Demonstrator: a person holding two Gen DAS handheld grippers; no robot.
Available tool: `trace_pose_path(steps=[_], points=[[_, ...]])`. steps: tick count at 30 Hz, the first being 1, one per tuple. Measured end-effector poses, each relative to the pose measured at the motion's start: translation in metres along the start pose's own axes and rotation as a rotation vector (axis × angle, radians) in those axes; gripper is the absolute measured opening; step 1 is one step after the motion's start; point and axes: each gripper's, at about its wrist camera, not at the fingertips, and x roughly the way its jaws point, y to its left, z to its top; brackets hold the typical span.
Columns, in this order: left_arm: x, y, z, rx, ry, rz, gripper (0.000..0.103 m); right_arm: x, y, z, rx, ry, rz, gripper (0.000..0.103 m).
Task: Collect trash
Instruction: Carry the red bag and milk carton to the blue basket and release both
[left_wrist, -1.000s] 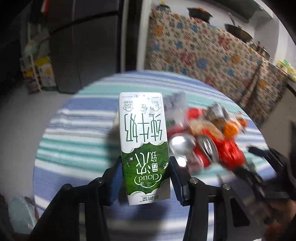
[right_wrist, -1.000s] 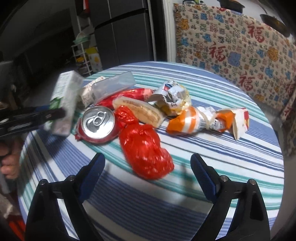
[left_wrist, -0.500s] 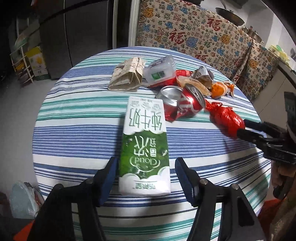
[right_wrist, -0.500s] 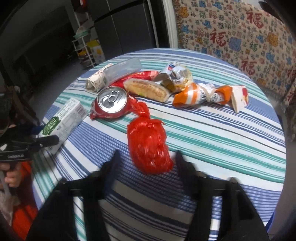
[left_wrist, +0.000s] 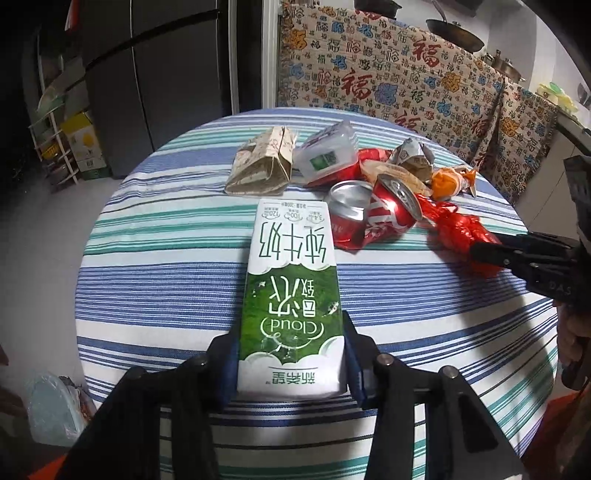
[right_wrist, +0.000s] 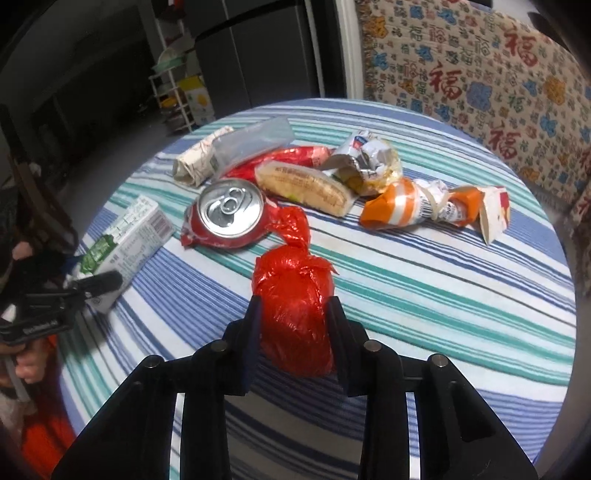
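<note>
My left gripper (left_wrist: 290, 363) is shut on a green and white milk carton (left_wrist: 291, 295), which lies flat over the striped round table (left_wrist: 159, 280); the carton also shows in the right wrist view (right_wrist: 125, 240). My right gripper (right_wrist: 293, 332) is shut on a tied red plastic bag (right_wrist: 295, 295) resting on the table, also seen in the left wrist view (left_wrist: 458, 229). Beyond lie a crushed red can (right_wrist: 225, 214), a bread wrapper (right_wrist: 306, 188), a crumpled foil wrapper (right_wrist: 365, 158) and an orange wrapper (right_wrist: 402, 203).
A folded paper bag (left_wrist: 262, 166) and a clear plastic box (left_wrist: 328, 155) lie at the table's far side. A small white and red carton (right_wrist: 495, 210) lies at the right. A dark fridge (left_wrist: 155, 74) and a patterned cloth (left_wrist: 388, 77) stand behind.
The left gripper has drawn the milk carton back toward the table's near edge and down. The right gripper has moved forward and closed from wide open onto the red bag.
</note>
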Motion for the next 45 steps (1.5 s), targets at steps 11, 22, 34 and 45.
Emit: trace_pose_path(steps=[11, 22, 34, 45], points=[[-0.030, -0.031, 0.008, -0.002, -0.074, -0.061, 0.046, -0.057, -0.033, -0.019, 0.098, -0.071, -0.024, 0.034], [-0.027, -0.140, 0.016, 0.142, -0.064, -0.197, 0.046, -0.117, -0.090, -0.060, 0.209, -0.117, -0.111, 0.034], [-0.017, -0.295, 0.019, 0.324, -0.040, -0.389, 0.046, -0.196, -0.188, -0.135, 0.451, -0.162, -0.279, 0.034], [0.030, -0.423, 0.001, 0.445, 0.061, -0.531, 0.046, -0.231, -0.269, -0.199, 0.676, -0.107, -0.390, 0.034]])
